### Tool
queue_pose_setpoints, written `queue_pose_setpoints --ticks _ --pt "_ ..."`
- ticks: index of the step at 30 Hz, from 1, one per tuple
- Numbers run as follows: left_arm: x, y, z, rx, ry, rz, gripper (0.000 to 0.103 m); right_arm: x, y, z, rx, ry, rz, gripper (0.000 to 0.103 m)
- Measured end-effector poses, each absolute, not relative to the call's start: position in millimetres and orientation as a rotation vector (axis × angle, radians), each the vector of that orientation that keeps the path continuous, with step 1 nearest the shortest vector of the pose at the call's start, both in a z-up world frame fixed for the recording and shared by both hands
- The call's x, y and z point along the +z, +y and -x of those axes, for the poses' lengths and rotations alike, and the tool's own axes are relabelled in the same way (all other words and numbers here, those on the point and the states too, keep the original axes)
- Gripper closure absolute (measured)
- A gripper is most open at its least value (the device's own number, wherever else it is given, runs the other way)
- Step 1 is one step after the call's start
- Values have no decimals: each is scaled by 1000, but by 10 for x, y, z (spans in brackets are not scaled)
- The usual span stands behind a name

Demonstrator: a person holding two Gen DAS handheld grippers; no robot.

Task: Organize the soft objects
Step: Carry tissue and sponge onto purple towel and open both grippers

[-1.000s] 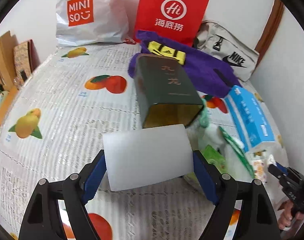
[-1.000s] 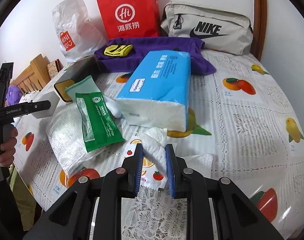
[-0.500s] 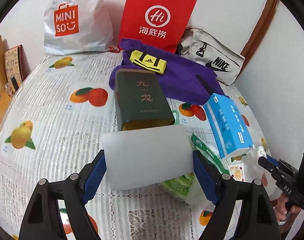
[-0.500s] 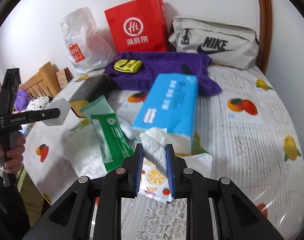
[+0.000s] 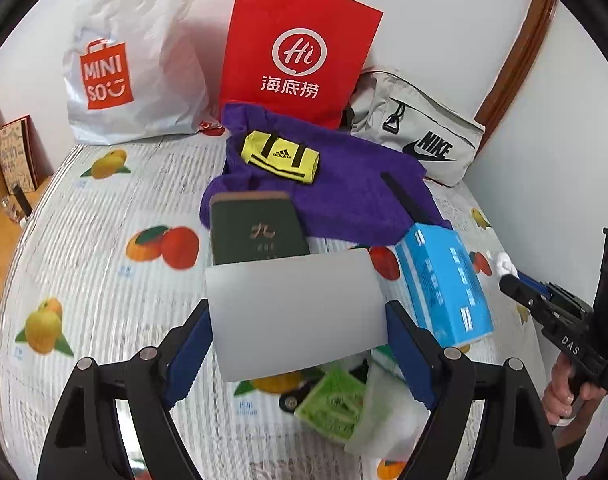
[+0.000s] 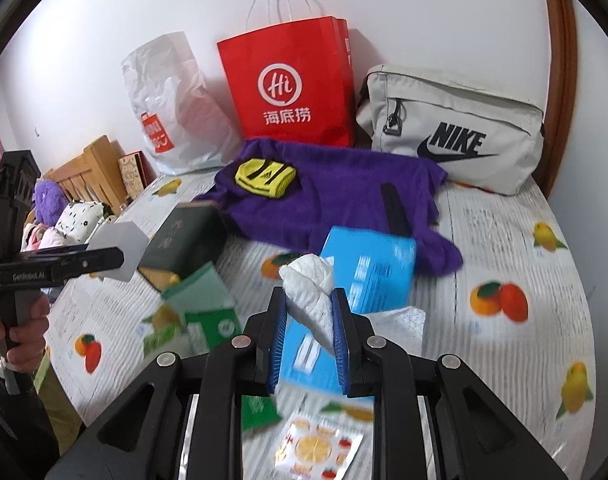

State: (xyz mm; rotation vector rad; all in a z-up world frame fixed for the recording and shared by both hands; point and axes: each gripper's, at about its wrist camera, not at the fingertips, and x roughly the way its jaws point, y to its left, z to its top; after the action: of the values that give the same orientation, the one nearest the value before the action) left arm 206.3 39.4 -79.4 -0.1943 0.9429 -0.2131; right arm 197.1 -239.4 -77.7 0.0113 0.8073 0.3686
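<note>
White crumpled tissue (image 6: 310, 292) sat pinched between the narrow-set jaws of the right gripper (image 6: 308, 334), low and centre in the right wrist view, its long axis running up and away from the pads and its loose end poking out above them, clear of the bed. In the left wrist view the left gripper (image 5: 297, 344) had its fingers spread wide around a pale foam-like block (image 5: 293, 312), one blue pad against each side of it — the block's long axis lay across the frame, from finger to finger. Both soft things were therefore already off the fruit-print bedspread (image 5: 103, 280); the coming move seemed to turn on where each would be set down. Just beyond the tissue lay the blue tissue pack (image 6: 368, 268), and further up the frame the purple towel (image 6: 336, 200) with a yellow pouch (image 6: 263, 178) on it; the right hand looked nearer to these. The dark green box (image 5: 255, 232) lay directly behind the block, closest to the left hand. Green wet-wipe packets (image 6: 207, 312) cluttered the lower left of the right view. Open bedspread remained at the right of that view and at the left of the left wrist view — the red paper bag (image 6: 291, 80), white plastic bag (image 5: 131, 52) and grey Nike bag (image 6: 456, 128) lined the wall at the top.
</note>
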Motion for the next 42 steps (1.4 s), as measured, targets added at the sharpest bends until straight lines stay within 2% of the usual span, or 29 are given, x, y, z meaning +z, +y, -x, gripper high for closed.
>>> queue_pose_setpoints --ticks 11,22,30,42 --pt "-809 416 -2505 -203 957 212 20 -729 -2455 -2786 333 822 -1 81" --pt "-902 368 -3030 -188 974 197 20 -1077 -2396 -3695 314 937 18 81" --pt "-967 173 -3541 -217 973 175 19 -1287 -2376 -3897 319 988 25 81" --pt "-1353 -74 -4070 -245 1091 102 19 -1534 -2422 -4114 307 1051 56 79"
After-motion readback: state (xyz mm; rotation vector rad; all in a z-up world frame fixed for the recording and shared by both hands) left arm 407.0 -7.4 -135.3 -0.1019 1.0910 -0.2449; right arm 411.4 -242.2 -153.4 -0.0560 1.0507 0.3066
